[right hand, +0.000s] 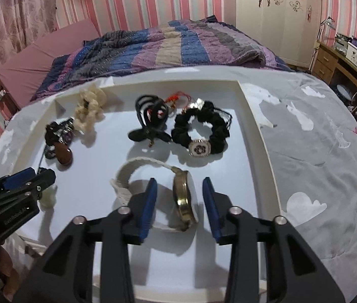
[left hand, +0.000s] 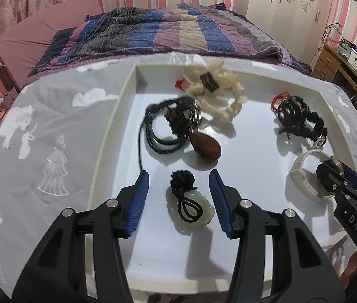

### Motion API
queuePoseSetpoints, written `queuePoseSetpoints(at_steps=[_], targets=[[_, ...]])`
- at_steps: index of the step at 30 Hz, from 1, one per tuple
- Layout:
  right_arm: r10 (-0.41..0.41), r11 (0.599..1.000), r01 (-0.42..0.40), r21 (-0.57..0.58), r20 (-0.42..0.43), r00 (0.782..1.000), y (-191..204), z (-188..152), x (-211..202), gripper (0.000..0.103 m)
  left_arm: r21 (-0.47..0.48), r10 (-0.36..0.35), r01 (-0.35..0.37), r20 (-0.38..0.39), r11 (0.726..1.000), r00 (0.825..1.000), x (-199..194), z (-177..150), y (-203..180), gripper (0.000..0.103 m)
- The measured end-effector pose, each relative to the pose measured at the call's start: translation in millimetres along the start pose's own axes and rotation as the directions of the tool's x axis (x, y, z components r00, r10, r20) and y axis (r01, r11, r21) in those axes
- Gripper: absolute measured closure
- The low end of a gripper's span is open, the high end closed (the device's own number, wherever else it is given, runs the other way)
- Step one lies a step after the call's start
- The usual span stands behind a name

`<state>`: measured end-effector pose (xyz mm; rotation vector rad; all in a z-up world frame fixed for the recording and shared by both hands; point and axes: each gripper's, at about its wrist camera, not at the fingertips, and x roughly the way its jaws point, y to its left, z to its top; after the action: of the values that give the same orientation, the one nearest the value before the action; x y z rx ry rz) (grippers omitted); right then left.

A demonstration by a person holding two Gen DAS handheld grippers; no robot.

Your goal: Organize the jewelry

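Note:
A white tray [left hand: 107, 136] on a grey bedspread holds the jewelry. My left gripper [left hand: 179, 176] stands open around a pale green jade pendant [left hand: 198, 210] with a black knotted cord; the blue pads are clear of it. My right gripper [right hand: 178, 183] is open astride a watch with a brass case [right hand: 184, 198] and a white strap [right hand: 128, 174], not touching it. In the left wrist view the watch [left hand: 304, 174] and the right gripper [left hand: 334, 176] show at the right. Further back lie a brown teardrop pendant [left hand: 207, 147] on black cord, a cream scrunchie [left hand: 218, 93] and a black scrunchie [right hand: 201, 131].
A black hair claw [right hand: 150, 118] with red cord lies mid-tray. The tray's raised rim [right hand: 259, 126] bounds the right side. A striped quilt [left hand: 168, 32] covers the bed behind. A wooden desk [right hand: 329, 58] stands at the far right.

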<state>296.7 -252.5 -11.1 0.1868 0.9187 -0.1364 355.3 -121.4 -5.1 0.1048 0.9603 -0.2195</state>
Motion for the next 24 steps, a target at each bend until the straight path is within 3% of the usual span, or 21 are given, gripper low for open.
queuePoseSetpoints(at_steps=[3,7,10,12,15,21,24], targets=[[0.009,1.000,-0.009,-0.016,0.014,1.000,3,6,-10,0.054,-0.016,0.023,-0.022,0.034,1.000,0.999,-20,6,10,0.037],[-0.009,0.999,0.010,-0.042,0.037,0.999,6,12,-24,0.034,-0.020,0.062,-0.061,0.078,0.998,0.995,-46,6,22,0.015],[-0.026,0.998,0.029,-0.057,0.045,0.999,8,12,-33,0.026,-0.020,0.093,-0.092,0.090,0.996,0.992,-60,-1,28,0.006],[-0.026,0.998,0.028,-0.061,0.042,0.999,7,8,-36,0.024,-0.025,0.097,-0.095,0.086,0.995,0.992,-68,-6,31,0.003],[-0.045,0.998,0.047,-0.052,0.047,0.998,5,2,-43,0.009,-0.035,0.101,-0.099,0.077,0.994,0.992,-77,-15,35,0.003],[-0.075,0.994,0.084,-0.064,0.125,0.989,4,-16,-76,0.003,-0.048,0.134,-0.130,0.086,0.990,0.987,-95,-41,39,0.003],[-0.069,0.993,0.083,-0.087,0.146,0.987,9,-29,-93,0.003,-0.058,0.114,-0.108,0.116,0.992,0.987,-110,-60,36,0.003]])
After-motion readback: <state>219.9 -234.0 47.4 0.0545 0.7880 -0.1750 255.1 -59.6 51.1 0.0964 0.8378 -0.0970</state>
